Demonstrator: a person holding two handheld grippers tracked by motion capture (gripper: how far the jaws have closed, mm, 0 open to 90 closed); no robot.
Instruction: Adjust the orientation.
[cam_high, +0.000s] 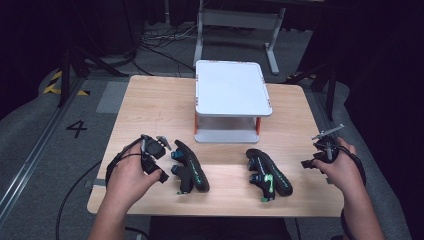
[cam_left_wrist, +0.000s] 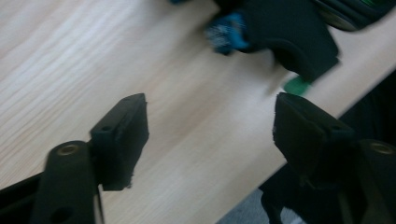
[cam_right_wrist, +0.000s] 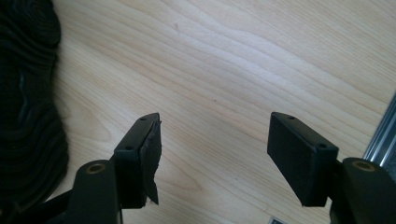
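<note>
Now both tools stand wide and empty: the left gripper (cam_left_wrist: 210, 135) and right gripper (cam_right_wrist: 212, 154). Two black shoes (cam_high: 190, 167) lie just before the white rack (cam_high: 232, 95). I think the left one, so near the table edge, could be pushed off.

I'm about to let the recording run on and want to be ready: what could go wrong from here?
1. The left shoe lies near the table's front edge; a sideways nudge from the open left claw could push it off.
2. The right claw hangs open over bare wood beside the right shoe, so closing now would likely grasp nothing.
3. The two-tier shoe rack stands close behind both shoes; a hasty lift could knock it.
</note>
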